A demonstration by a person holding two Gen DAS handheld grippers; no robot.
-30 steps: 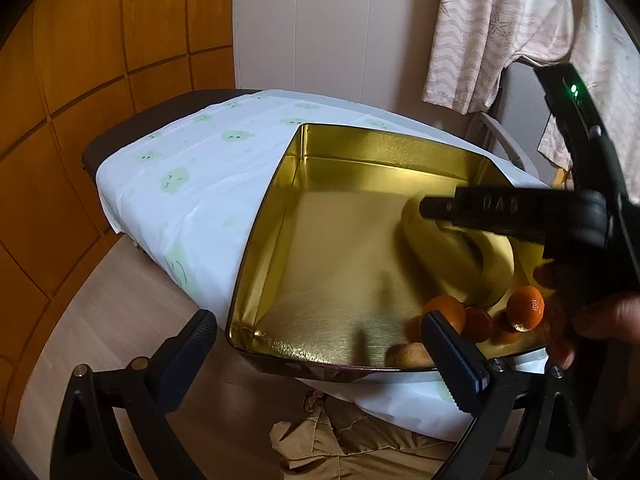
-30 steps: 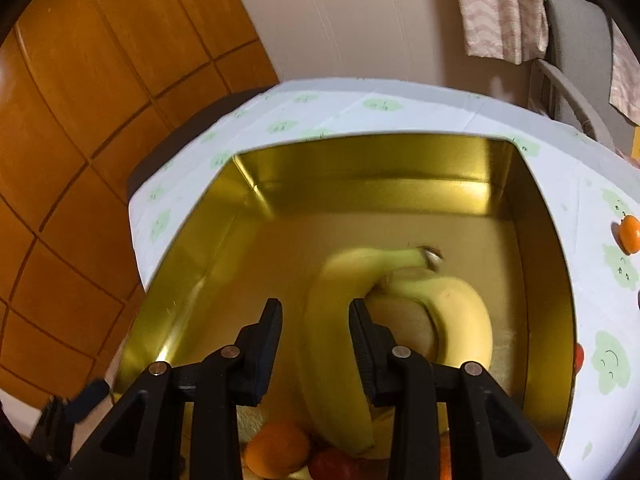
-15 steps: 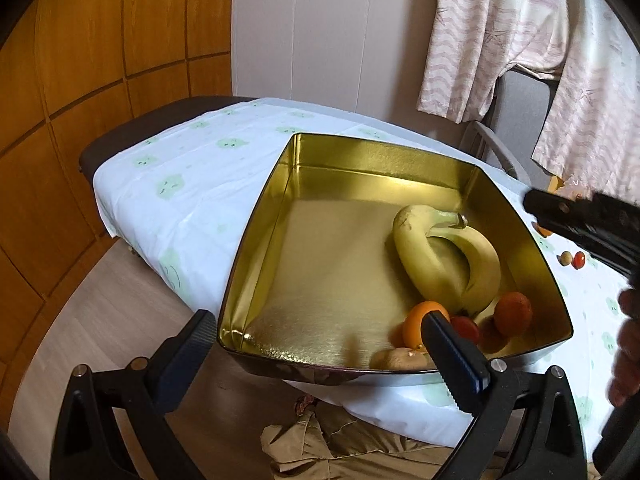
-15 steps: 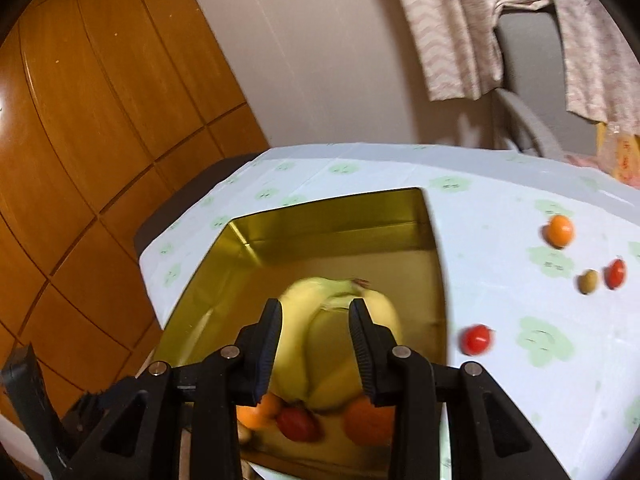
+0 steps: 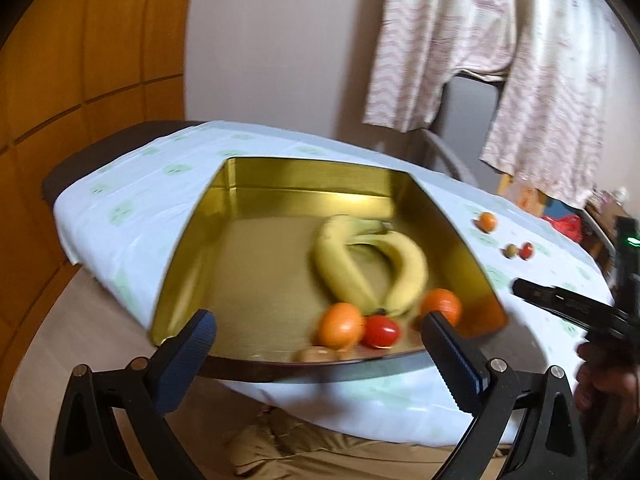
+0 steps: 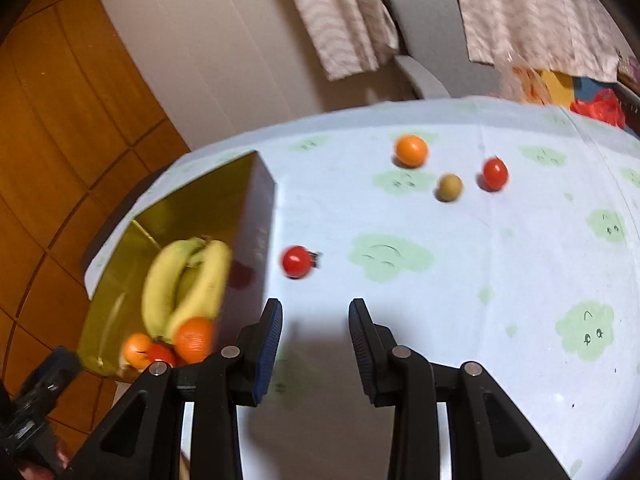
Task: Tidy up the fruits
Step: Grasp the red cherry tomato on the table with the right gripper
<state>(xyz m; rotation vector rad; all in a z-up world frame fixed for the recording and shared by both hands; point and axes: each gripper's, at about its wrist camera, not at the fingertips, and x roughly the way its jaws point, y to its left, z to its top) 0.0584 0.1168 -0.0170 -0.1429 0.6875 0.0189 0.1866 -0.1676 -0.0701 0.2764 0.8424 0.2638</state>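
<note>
A gold tin tray (image 5: 308, 178) on the table holds two bananas (image 5: 368, 264), two oranges (image 5: 340, 325), a red tomato (image 5: 380, 331) and a small brown fruit (image 5: 316, 354) at its near edge. My left gripper (image 5: 320, 356) is open and empty just in front of the tray's near rim. My right gripper (image 6: 316, 344) is open and empty above the tablecloth, right of the tray (image 6: 256, 216). Ahead of it lies a loose tomato (image 6: 296, 261). Farther off are an orange (image 6: 411, 151), a small greenish-brown fruit (image 6: 450, 187) and another tomato (image 6: 495, 174).
A white tablecloth with green prints (image 6: 440, 280) covers the table. A grey chair (image 6: 424, 40) draped with pale clothes stands behind it. Wood panelling (image 5: 80, 80) runs along the left. Beige cloth (image 5: 300, 448) lies below the table's near edge.
My right gripper has swung out of the tray to the right and now faces the loose fruits on the cloth. The left gripper has drawn back a little.
</note>
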